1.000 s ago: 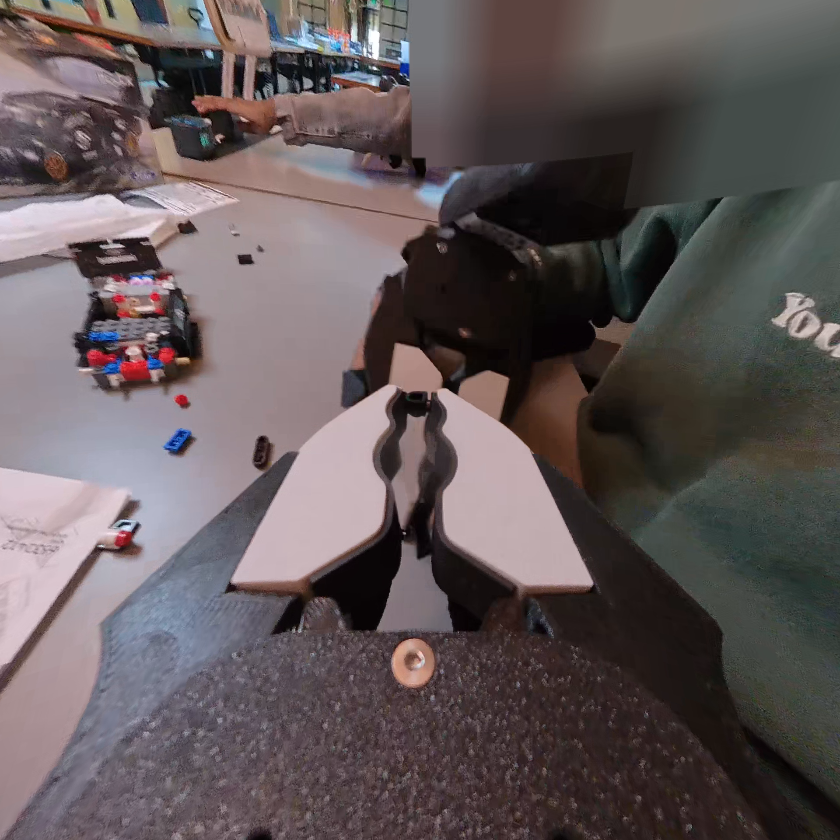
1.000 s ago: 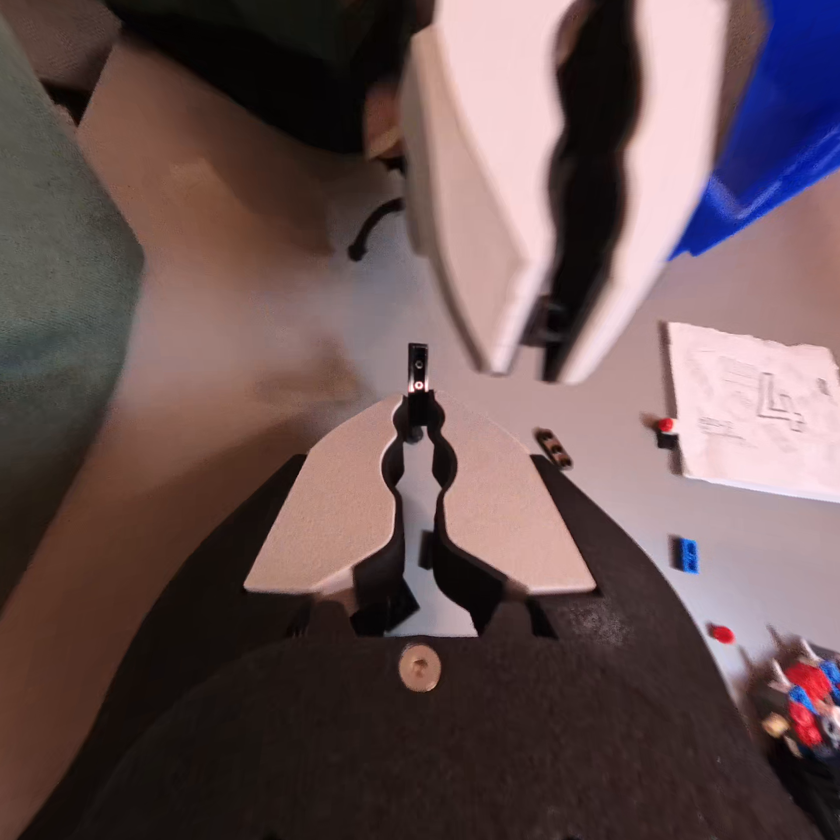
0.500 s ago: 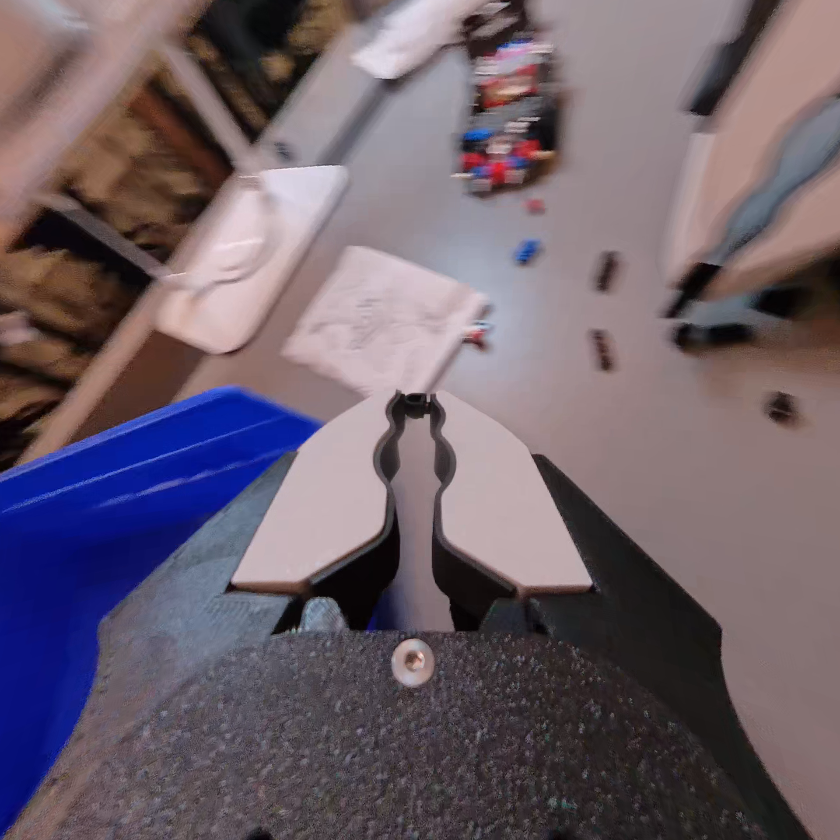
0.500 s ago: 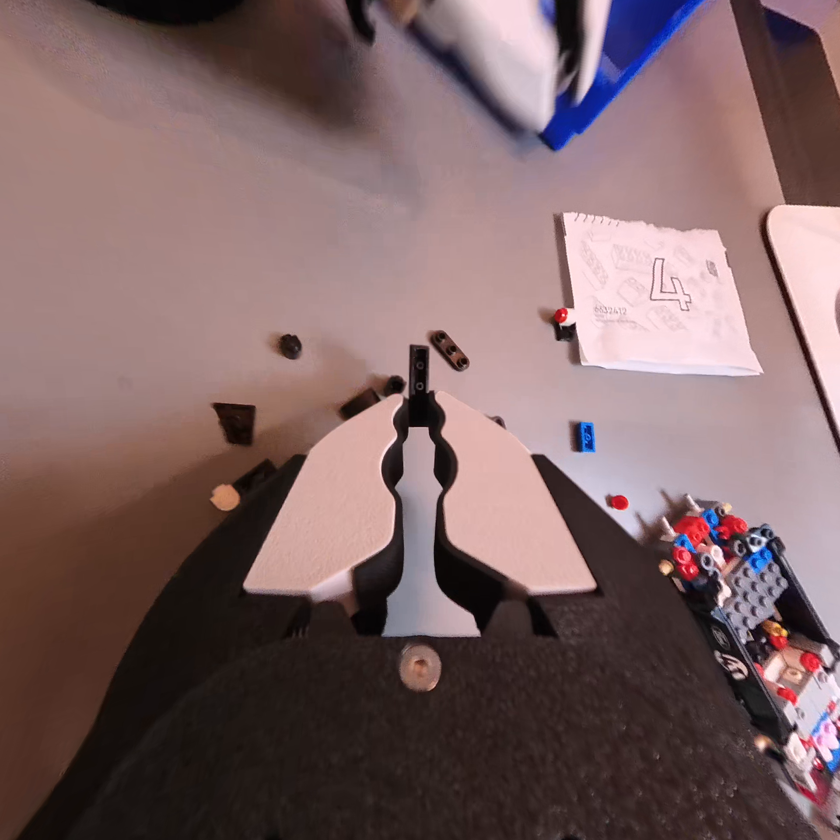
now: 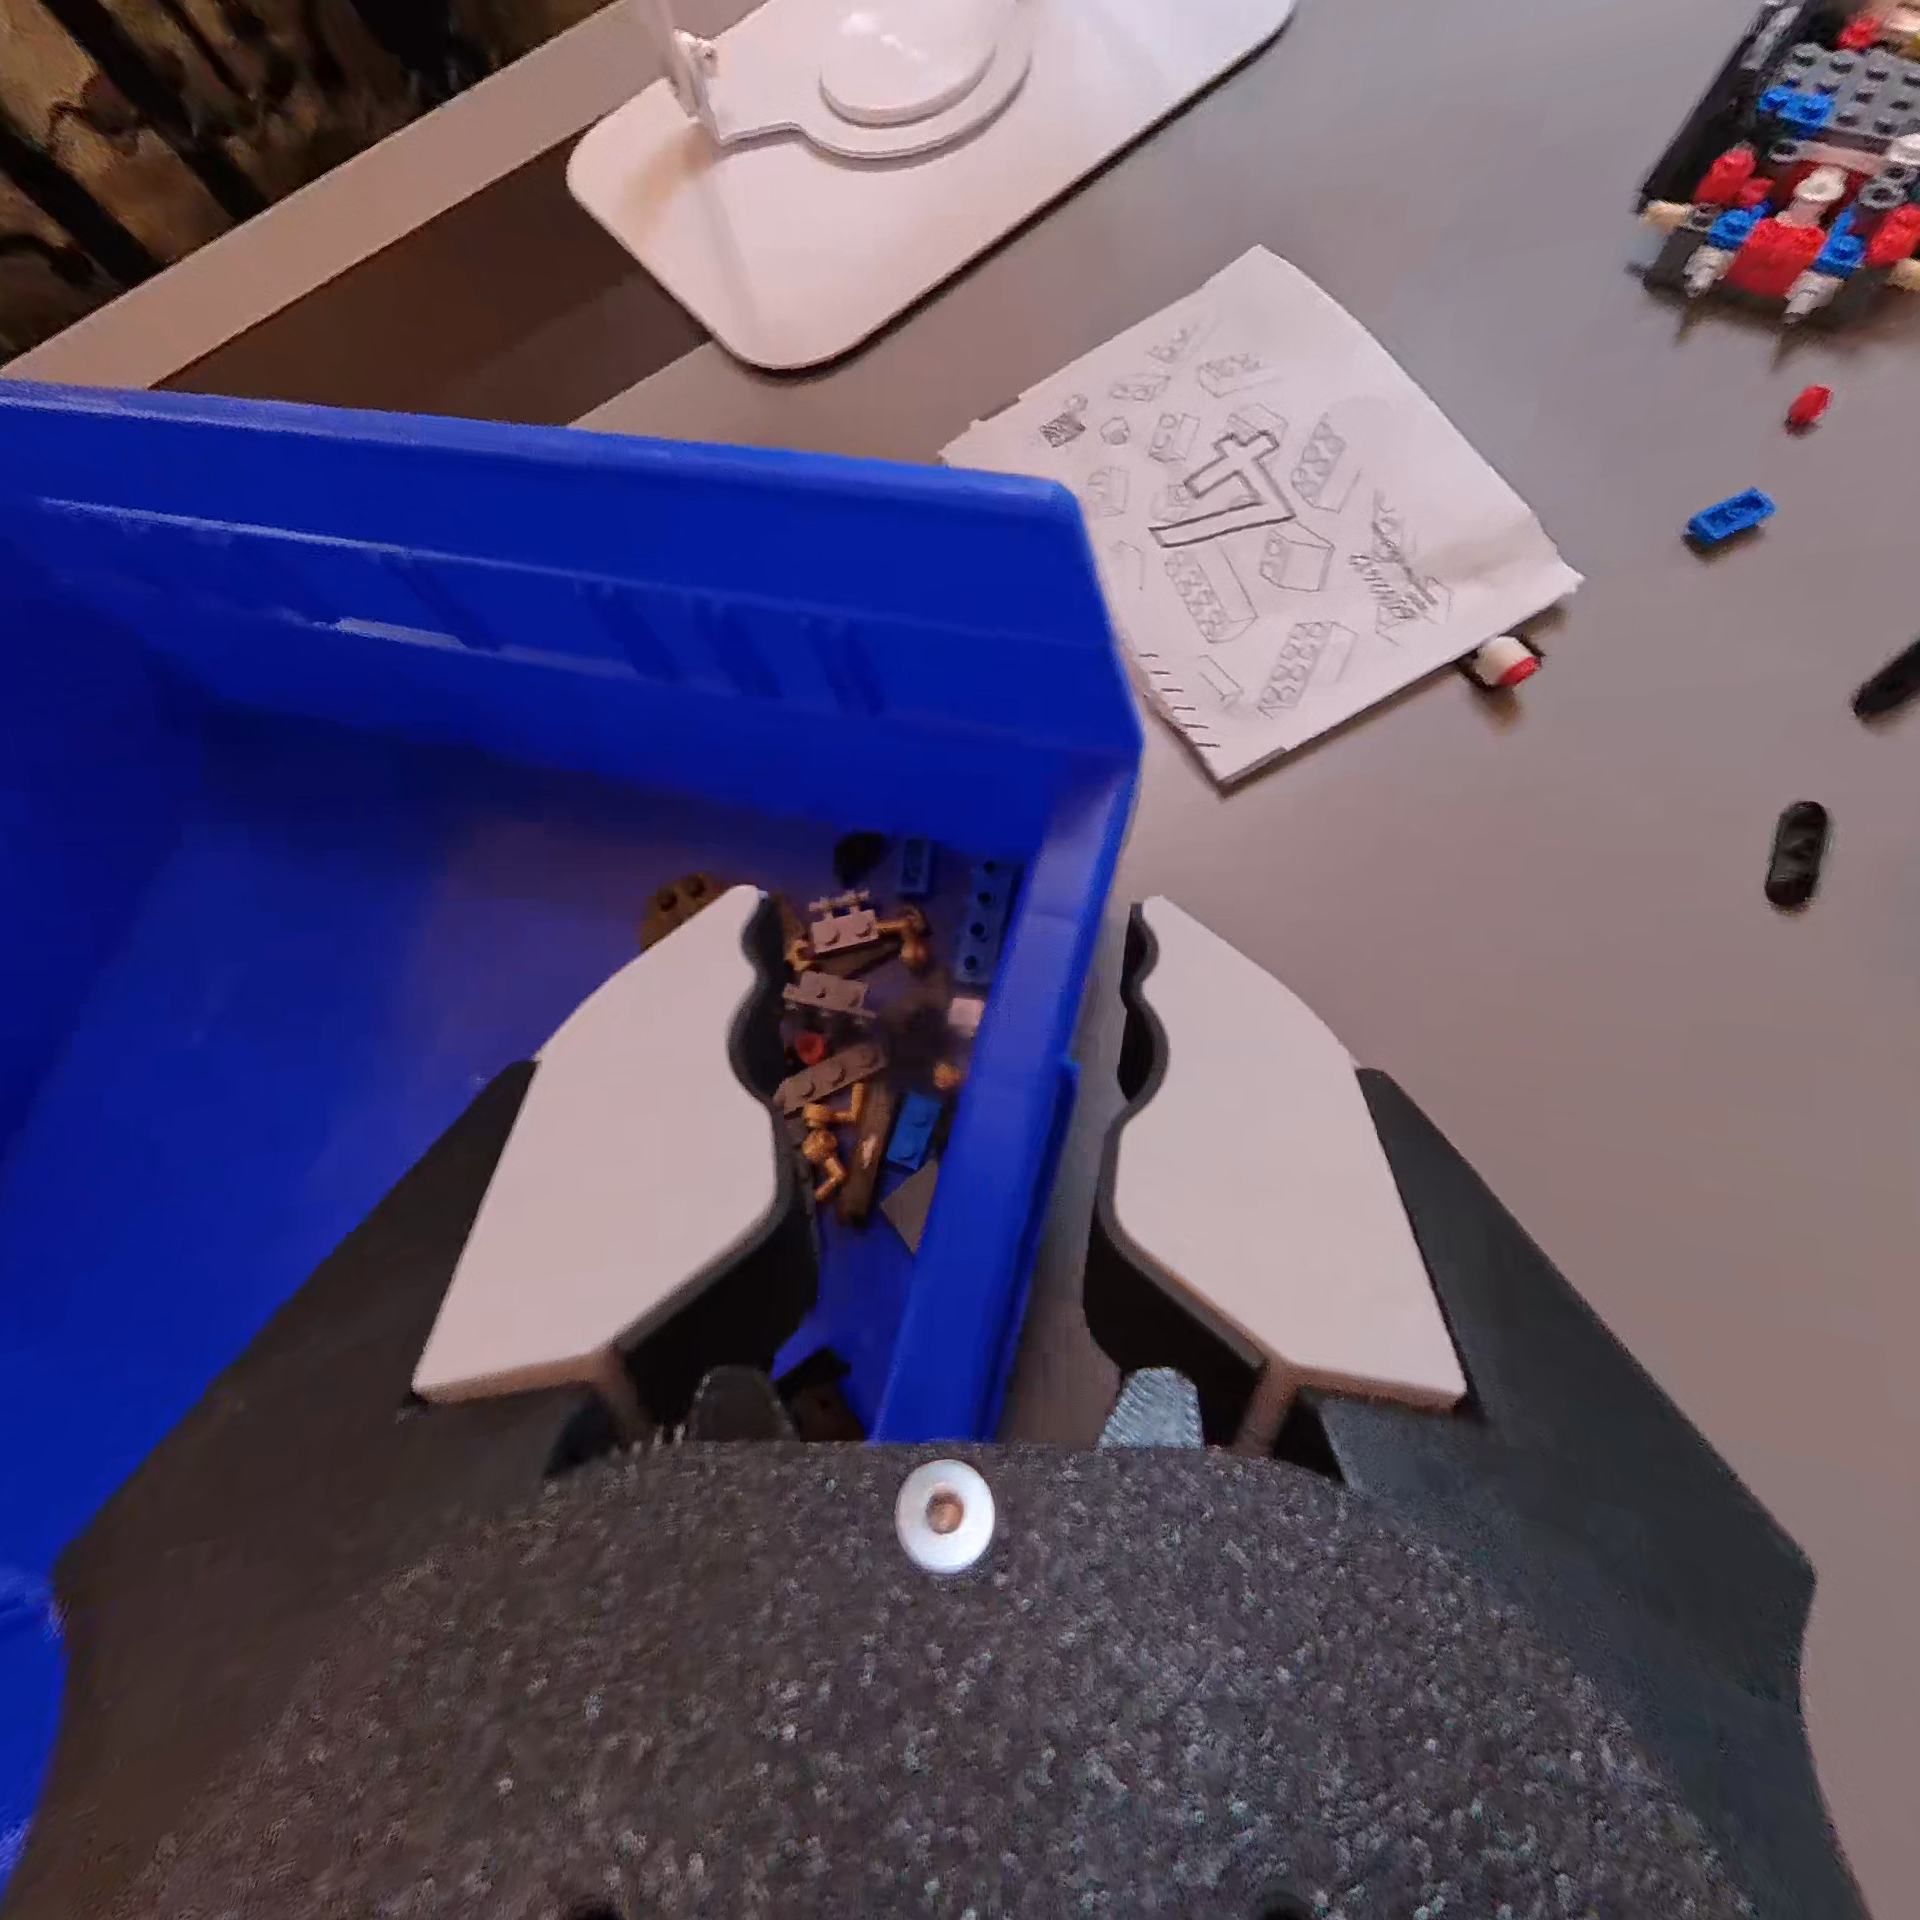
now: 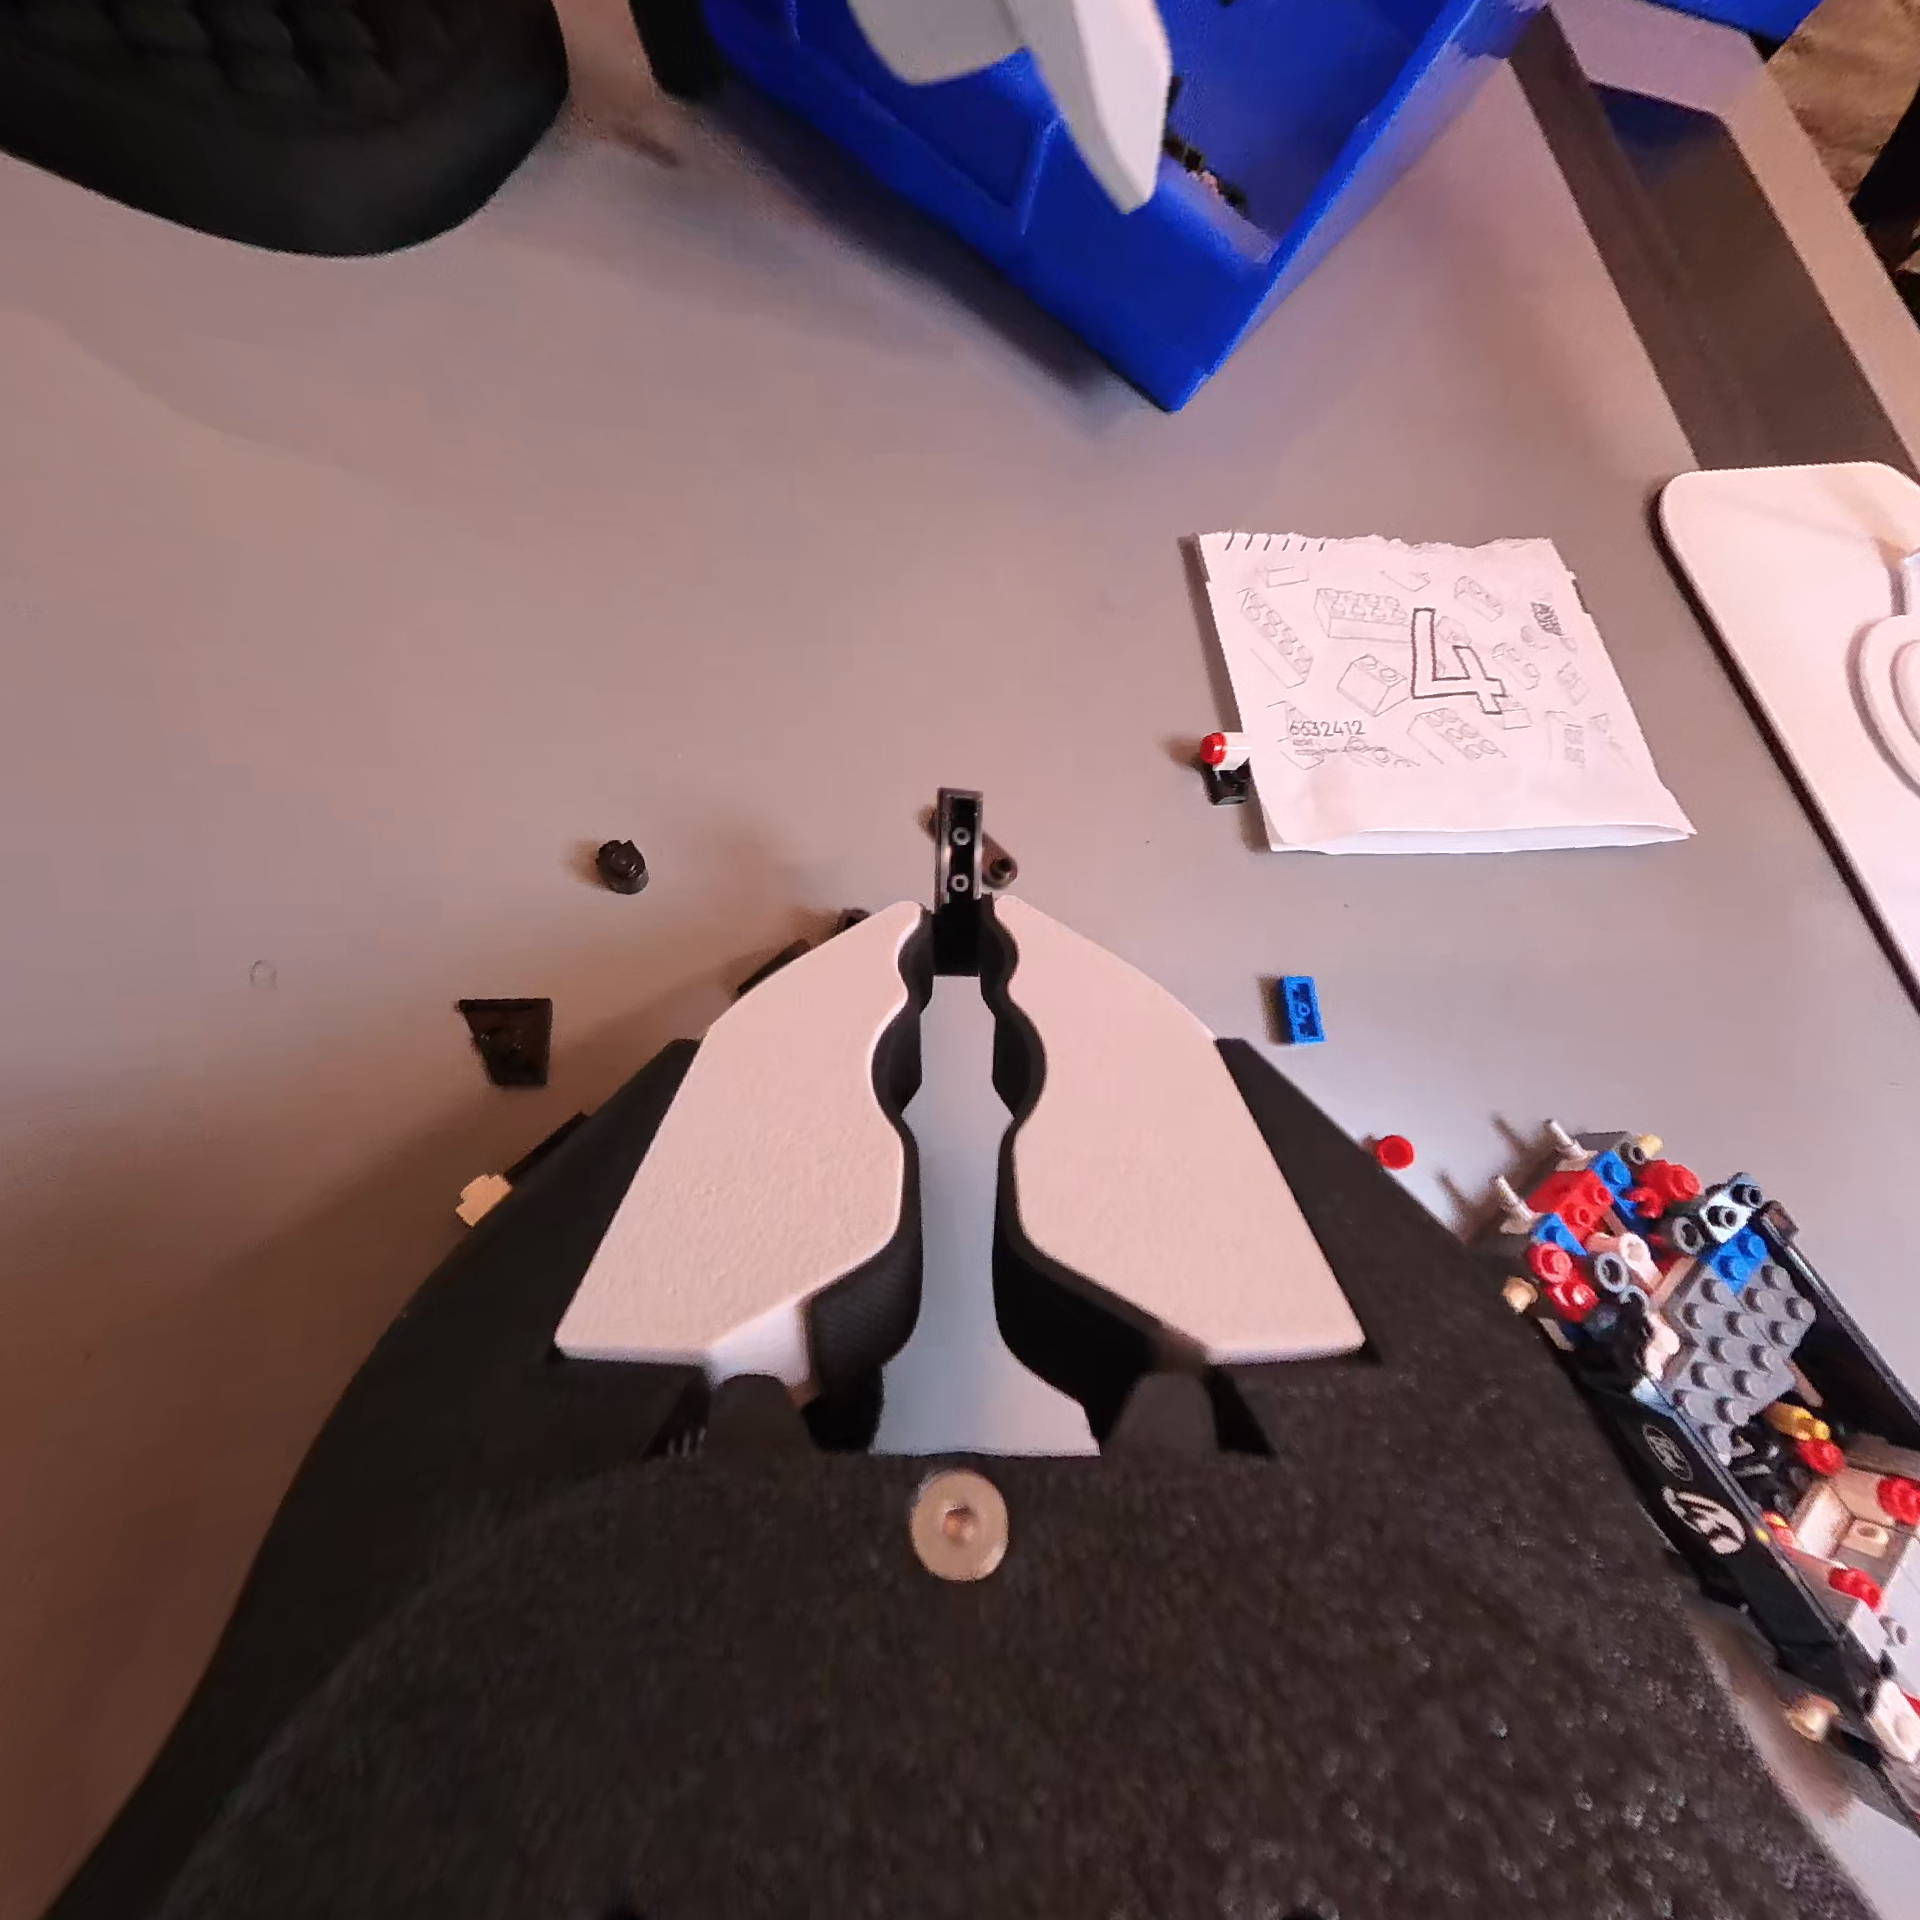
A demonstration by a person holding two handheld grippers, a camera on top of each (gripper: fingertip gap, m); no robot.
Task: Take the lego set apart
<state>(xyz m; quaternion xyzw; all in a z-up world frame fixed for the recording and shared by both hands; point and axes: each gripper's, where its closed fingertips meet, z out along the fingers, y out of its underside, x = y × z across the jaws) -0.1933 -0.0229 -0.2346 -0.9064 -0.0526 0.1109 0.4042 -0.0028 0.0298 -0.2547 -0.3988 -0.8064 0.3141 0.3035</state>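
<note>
While left gripper (image 5: 940,914) jaws spread over blue bin (image 5: 540,582), right gripper (image 6: 958,914) jaws pinch black brick (image 6: 958,857).

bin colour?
Solid blue bin, clearest in the left wrist view; loose lego pieces lie in its corner.

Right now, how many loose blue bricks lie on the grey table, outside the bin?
1: a small blue plate lies between the paper sheet and the lego car. More may be hidden beneath the right gripper.
</note>
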